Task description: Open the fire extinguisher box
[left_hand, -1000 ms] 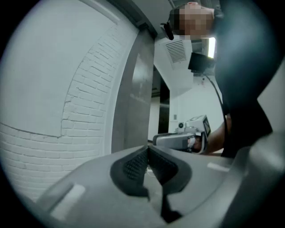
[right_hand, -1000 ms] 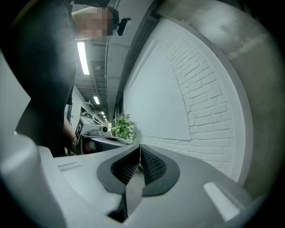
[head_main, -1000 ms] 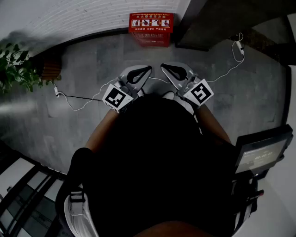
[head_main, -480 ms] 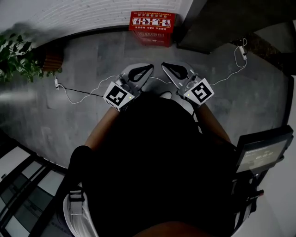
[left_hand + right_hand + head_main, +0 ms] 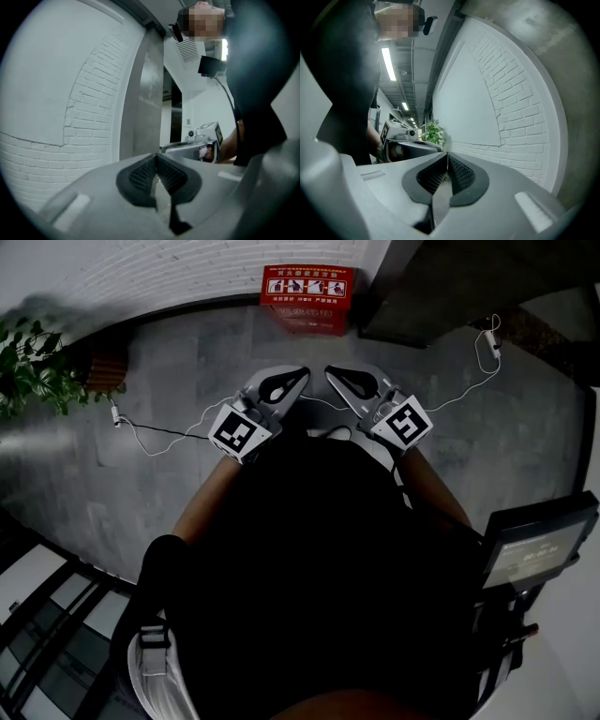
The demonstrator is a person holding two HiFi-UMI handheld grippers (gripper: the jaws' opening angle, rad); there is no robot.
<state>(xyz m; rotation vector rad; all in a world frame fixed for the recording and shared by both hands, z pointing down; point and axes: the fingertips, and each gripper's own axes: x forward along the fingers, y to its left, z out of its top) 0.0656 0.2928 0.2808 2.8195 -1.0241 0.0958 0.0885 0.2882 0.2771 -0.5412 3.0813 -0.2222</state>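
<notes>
The red fire extinguisher box [image 5: 307, 298] stands on the floor against the white brick wall, at the top middle of the head view, lid down. My left gripper [image 5: 298, 375] and right gripper [image 5: 332, 375] are held close to my body, tips pointing toward each other, well short of the box. Both are shut with nothing between the pads. In the left gripper view the left gripper [image 5: 156, 156] has its tips touching, and the right gripper's body [image 5: 197, 146] shows beyond. The right gripper [image 5: 447, 154] is likewise closed tip to tip in its own view.
A potted plant [image 5: 37, 367] stands at the left by the wall. A white cable [image 5: 164, 432] trails across the grey floor, and another cable with a plug [image 5: 487, 338] lies at the right. A dark pillar [image 5: 422, 287] rises right of the box. A dark device [image 5: 530, 554] sits at the lower right.
Both grippers have stayed shut and held near my body. The view has shifted only slightly; the box sits at nearly the same place.
</notes>
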